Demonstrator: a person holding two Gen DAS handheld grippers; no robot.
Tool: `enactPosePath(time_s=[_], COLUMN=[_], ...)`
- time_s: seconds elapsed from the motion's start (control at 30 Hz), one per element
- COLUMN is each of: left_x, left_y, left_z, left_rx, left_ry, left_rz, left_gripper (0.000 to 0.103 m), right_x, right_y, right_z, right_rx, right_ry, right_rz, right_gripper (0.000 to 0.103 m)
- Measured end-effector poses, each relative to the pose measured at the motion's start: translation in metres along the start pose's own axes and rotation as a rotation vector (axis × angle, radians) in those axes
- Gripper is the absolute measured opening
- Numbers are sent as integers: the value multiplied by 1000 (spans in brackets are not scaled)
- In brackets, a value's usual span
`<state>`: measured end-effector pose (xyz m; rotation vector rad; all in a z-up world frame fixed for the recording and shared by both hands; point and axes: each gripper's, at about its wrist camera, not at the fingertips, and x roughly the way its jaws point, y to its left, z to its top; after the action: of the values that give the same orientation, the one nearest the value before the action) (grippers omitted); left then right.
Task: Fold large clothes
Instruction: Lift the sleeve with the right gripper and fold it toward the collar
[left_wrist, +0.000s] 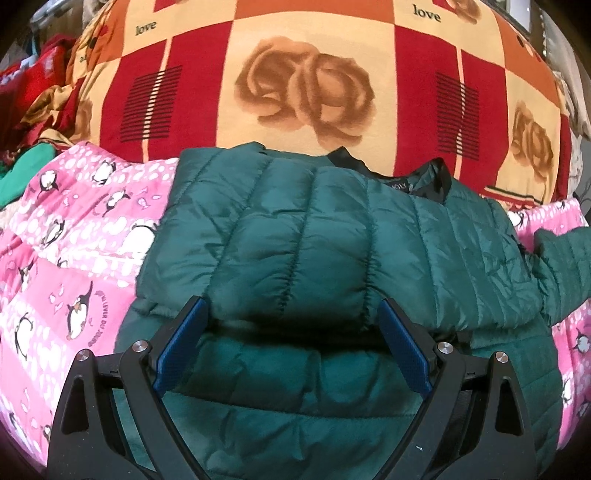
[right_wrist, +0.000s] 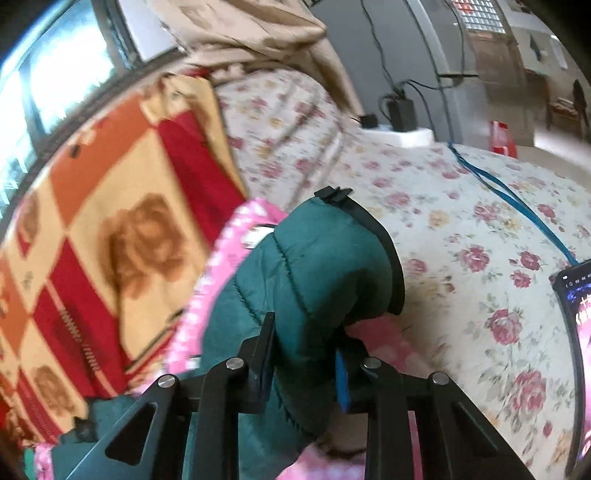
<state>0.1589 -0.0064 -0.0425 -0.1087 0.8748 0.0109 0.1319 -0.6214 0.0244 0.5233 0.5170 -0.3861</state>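
A dark green quilted puffer jacket (left_wrist: 314, 229) lies on a pink penguin-print blanket (left_wrist: 74, 240). Its left part is folded over the body; its black collar points away. My left gripper (left_wrist: 293, 310) is open, its blue pads either side of the jacket's near folded edge, holding nothing. One sleeve (left_wrist: 565, 258) trails off to the right. In the right wrist view my right gripper (right_wrist: 304, 332) is shut on the end of that sleeve (right_wrist: 321, 266), whose black-trimmed cuff (right_wrist: 391, 266) sticks up beyond the fingers.
A red, orange and cream rose-print blanket (left_wrist: 306, 74) lies behind the jacket. A heap of clothes (left_wrist: 33, 96) sits far left. A floral bedsheet (right_wrist: 461, 240), a blue cable (right_wrist: 517, 210) and a lit phone (right_wrist: 580, 332) lie right of the sleeve.
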Motion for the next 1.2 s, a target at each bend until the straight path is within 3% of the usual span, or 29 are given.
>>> enactPosePath(time_s=[0.5,1.2], left_x=[-32,-56], left_y=[34,61], left_z=[4,10], left_rx=[-80,-160], left_ry=[-54,-107], left_rz=[-6,-26], left_gripper=[93,93], right_x=[-47,-58], right_y=[122,280], right_z=[-40,-130], right_rx=[-220,-464], right_ry=[49,213], right_rz=[260,481], right_gripper=[16,16])
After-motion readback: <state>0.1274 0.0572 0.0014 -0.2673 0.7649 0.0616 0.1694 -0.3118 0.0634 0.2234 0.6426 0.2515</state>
